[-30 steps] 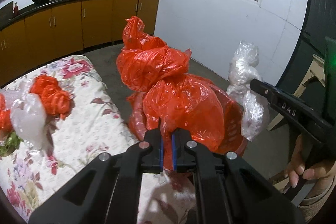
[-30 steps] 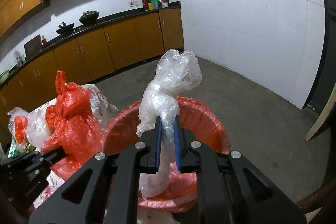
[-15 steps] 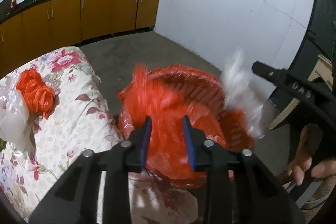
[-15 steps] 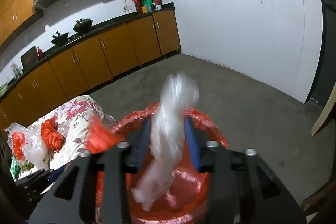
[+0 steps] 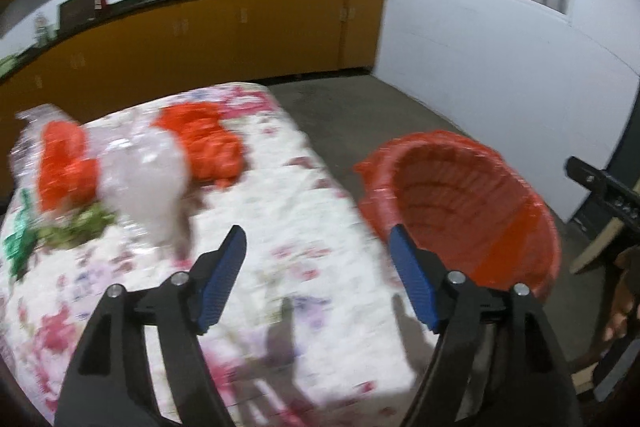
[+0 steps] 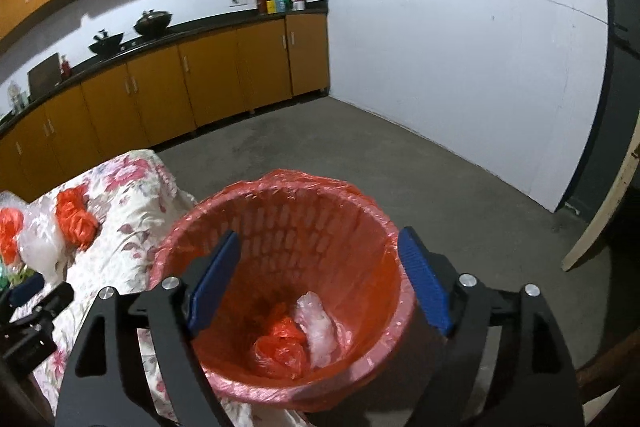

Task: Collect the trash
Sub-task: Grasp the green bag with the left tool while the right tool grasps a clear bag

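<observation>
- The tabletop (image 5: pixel 304 227), under a flowered cloth, sits in front of your left hand-held gripper (image 5: pixel 316 275), with the bin just beside its right edge.
- The bin (image 6: pixel 280 239), lined with a red bag, stands on the floor directly below your right hand-held gripper (image 6: pixel 318 275).
- Your left hand-held gripper hangs over the cloth with its jaws spread wide and nothing between them.
- Your right hand-held gripper is spread just as wide and holds nothing.
- A clear plastic bag (image 5: pixel 148 175) lies on the cloth among crumpled red bags (image 5: pixel 204 143), blurred in your left view.
- One red bag (image 6: pixel 280 345) and one clear bag (image 6: pixel 320 327) lie touching at the bottom of the bin.
</observation>
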Demonstrator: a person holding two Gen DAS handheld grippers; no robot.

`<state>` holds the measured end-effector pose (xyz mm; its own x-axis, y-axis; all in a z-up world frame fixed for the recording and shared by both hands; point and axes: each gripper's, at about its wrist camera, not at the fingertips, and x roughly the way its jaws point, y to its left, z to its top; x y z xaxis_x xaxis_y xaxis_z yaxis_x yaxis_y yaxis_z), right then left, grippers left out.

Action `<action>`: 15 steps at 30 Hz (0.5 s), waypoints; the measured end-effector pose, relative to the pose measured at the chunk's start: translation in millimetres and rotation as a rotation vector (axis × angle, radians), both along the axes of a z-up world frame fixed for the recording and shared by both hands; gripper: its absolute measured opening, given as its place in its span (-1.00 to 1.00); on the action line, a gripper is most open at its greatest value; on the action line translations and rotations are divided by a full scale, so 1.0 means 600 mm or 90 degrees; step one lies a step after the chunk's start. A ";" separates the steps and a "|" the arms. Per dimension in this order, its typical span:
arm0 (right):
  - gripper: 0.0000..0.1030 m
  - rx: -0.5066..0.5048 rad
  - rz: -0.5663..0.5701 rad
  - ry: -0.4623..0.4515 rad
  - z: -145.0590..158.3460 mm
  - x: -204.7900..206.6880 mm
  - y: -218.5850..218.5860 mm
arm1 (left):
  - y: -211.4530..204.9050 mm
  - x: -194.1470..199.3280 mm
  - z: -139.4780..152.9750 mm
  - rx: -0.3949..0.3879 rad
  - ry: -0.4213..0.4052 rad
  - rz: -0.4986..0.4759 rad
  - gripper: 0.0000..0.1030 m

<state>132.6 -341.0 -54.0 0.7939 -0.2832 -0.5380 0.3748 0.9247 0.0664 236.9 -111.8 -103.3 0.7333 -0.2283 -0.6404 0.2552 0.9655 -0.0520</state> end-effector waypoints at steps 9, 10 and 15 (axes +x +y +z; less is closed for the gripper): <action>0.56 -0.006 0.097 -0.004 0.013 0.027 0.089 | 0.165 -0.026 -0.011 0.023 0.008 0.146 0.49; 0.56 -0.007 0.116 -0.004 0.014 0.032 0.107 | 0.182 -0.028 -0.012 0.025 0.009 0.160 0.49; 0.56 -0.005 0.192 -0.008 0.020 0.056 0.183 | 0.285 -0.038 -0.018 0.022 0.022 0.246 0.50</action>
